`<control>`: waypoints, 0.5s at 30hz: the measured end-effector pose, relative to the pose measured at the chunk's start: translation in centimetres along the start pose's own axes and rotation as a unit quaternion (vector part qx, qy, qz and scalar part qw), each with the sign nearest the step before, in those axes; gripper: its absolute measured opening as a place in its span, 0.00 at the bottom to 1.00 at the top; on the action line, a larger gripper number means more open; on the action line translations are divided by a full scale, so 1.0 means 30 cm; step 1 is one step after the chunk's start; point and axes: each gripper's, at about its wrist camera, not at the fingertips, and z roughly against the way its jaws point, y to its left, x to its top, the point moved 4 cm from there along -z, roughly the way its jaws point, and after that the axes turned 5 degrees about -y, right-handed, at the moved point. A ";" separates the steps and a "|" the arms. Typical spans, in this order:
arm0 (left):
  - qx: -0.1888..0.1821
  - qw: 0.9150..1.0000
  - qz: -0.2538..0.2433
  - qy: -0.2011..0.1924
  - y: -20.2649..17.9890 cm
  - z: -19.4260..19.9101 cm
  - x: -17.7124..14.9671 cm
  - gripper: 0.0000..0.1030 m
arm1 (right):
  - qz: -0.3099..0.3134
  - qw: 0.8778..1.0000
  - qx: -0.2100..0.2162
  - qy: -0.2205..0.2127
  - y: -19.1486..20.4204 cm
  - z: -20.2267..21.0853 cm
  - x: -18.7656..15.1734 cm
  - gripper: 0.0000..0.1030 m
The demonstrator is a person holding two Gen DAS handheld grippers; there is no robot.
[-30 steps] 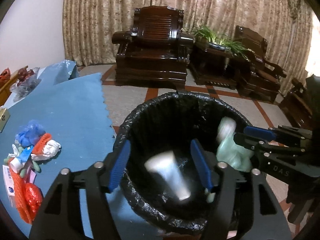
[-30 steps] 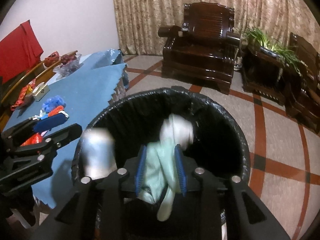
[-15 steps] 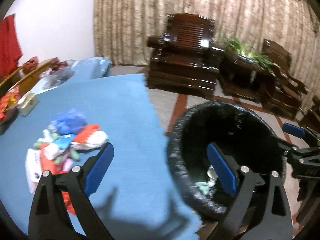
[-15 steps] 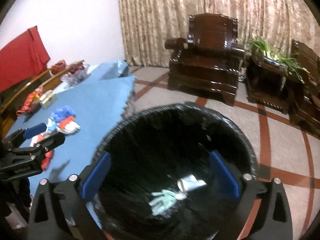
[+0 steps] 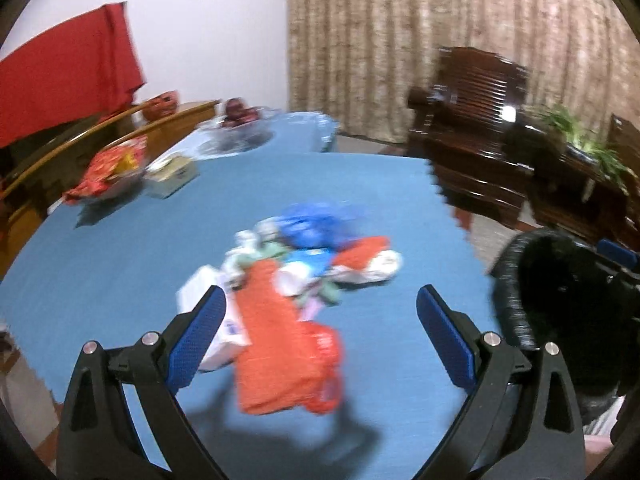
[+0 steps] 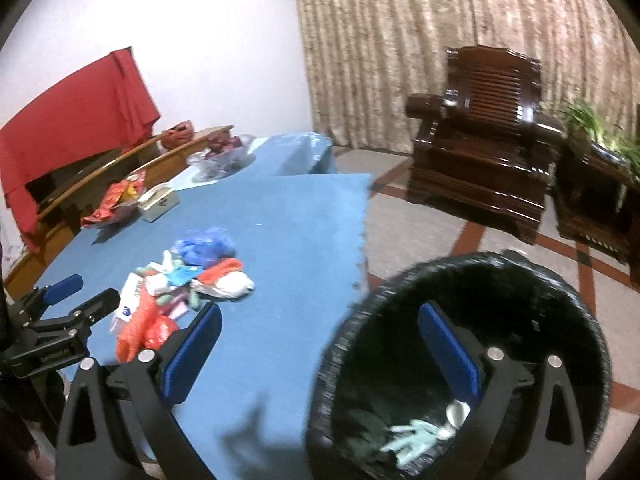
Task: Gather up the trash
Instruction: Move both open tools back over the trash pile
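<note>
A pile of trash [image 5: 296,280] lies on the blue table [image 5: 120,248]: orange wrappers, a blue bag, white scraps. It also shows in the right wrist view [image 6: 188,280]. My left gripper [image 5: 320,336] is open and empty, just above the near side of the pile. The black-lined bin [image 6: 560,312] stands beside the table edge, with a pale green glove [image 6: 412,436] and a small cup [image 6: 456,416] inside. My right gripper [image 6: 320,360] is open and empty, over the bin's left rim. The bin shows at the right in the left wrist view [image 5: 516,304].
Glass bowls with snacks [image 5: 108,172] and fruit [image 5: 240,120] and a small box [image 5: 172,176] sit at the table's far left. A dark wooden armchair [image 6: 484,132] and a plant stand [image 6: 596,184] stand behind the bin. A red cloth [image 6: 68,120] hangs at left.
Both grippers dropped their items into the bin and opened wide. Both then swung left, the left one from the bin to over the trash pile.
</note>
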 end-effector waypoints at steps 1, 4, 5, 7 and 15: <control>0.012 1.000 0.005 0.003 0.041 -0.008 -0.008 0.91 | 0.003 1.000 0.003 0.000 0.019 -0.012 0.001 0.94; 0.041 0.999 0.018 0.010 0.145 -0.031 -0.036 0.91 | 0.018 1.000 0.015 -0.002 0.094 -0.065 0.000 0.94; 0.051 0.998 0.023 0.014 0.181 -0.044 -0.044 0.91 | 0.022 1.000 0.019 -0.002 0.117 -0.084 -0.001 0.94; 0.063 0.997 0.030 0.019 0.235 -0.064 -0.056 0.91 | 0.027 0.999 0.026 0.000 0.161 -0.118 -0.007 0.94; 0.073 0.994 0.061 0.049 0.376 -0.172 -0.118 0.90 | 0.052 0.998 0.040 0.020 0.285 -0.241 -0.032 0.94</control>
